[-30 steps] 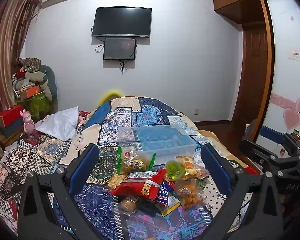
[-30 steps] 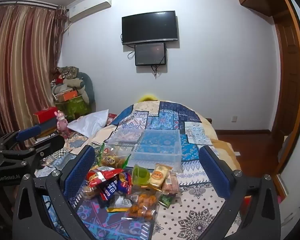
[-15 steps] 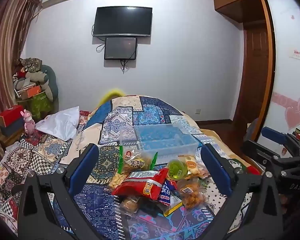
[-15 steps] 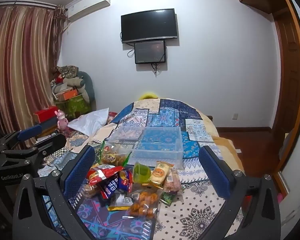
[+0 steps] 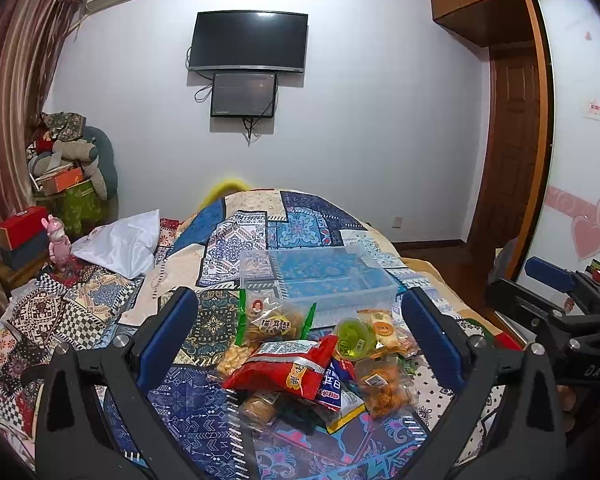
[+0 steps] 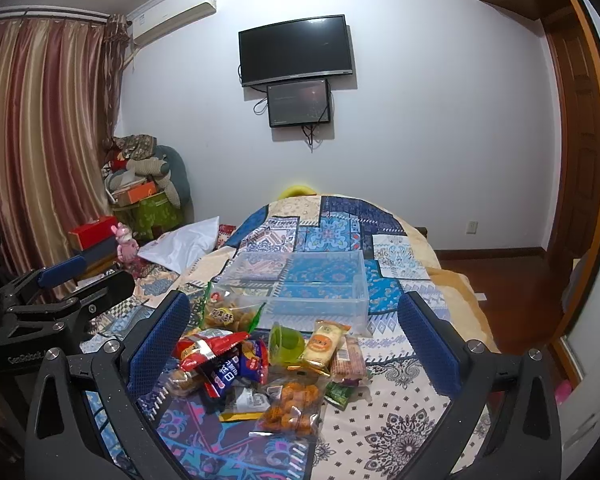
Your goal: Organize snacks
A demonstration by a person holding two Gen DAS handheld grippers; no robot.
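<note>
A pile of snacks lies on the patterned bedspread: a red packet [image 5: 288,368], a clear bag of brown crisps [image 5: 270,320], a green jelly cup [image 5: 354,338], an orange-snack bag [image 6: 294,404] and a biscuit pack [image 6: 324,344]. An empty clear plastic box [image 5: 320,280] stands just behind the pile; it also shows in the right wrist view [image 6: 300,284]. My left gripper [image 5: 300,316] is open and empty above the pile. My right gripper [image 6: 294,320] is open and empty above it too. Each gripper shows at the edge of the other's view.
The bed [image 6: 396,420] fills the foreground. A white pillow [image 5: 120,244] lies at the left. A pink toy [image 5: 58,240], boxes and piled clutter [image 5: 68,168] stand at the left wall. A wooden door [image 5: 512,148] and bare floor are at the right.
Both grippers have shifted slightly; the pile and box sit a little higher in the right wrist view. Nothing was gripped or moved.
</note>
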